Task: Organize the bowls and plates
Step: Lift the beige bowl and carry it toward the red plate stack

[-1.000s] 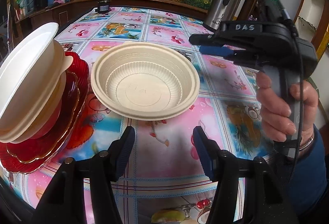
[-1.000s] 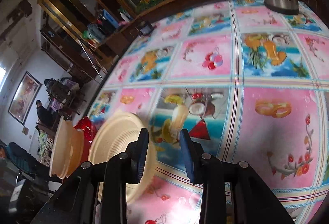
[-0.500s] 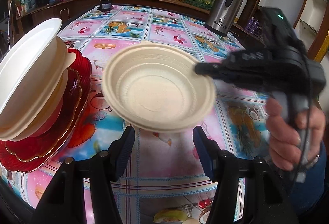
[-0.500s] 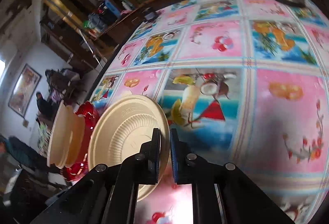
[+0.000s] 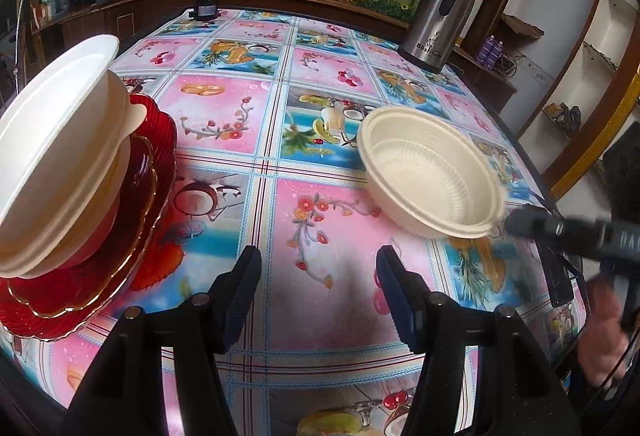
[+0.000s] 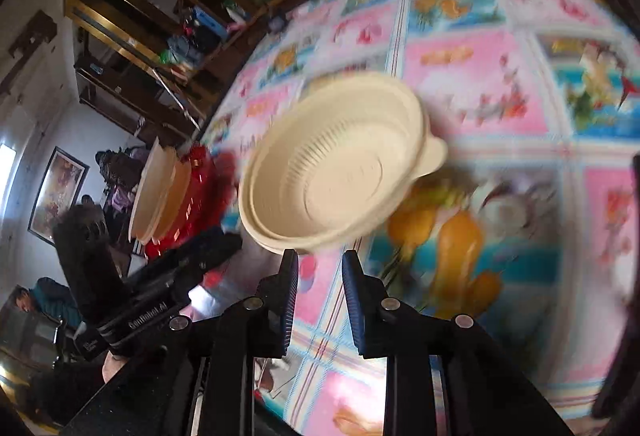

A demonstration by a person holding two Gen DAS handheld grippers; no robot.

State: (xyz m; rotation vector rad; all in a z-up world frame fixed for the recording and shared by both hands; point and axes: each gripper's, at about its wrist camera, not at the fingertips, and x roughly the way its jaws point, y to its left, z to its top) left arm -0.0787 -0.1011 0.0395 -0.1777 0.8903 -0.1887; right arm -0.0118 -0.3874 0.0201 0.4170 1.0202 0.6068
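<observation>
Tablecloth (image 5: 256,140) bare between bowl (image 5: 432,172), stack (image 5: 60,164)

Soft daylight fills both fisheye views, edges bowed and black-cornered. The left wrist view is sharp; the right wrist view smears with motion blur, a bright window (image 6: 7,172) at left.

A home dining room: fruit-print tablecloth (image 5: 280,140), thermos (image 5: 440,16), framed picture (image 6: 60,192), cluttered shelves (image 6: 132,76).
</observation>
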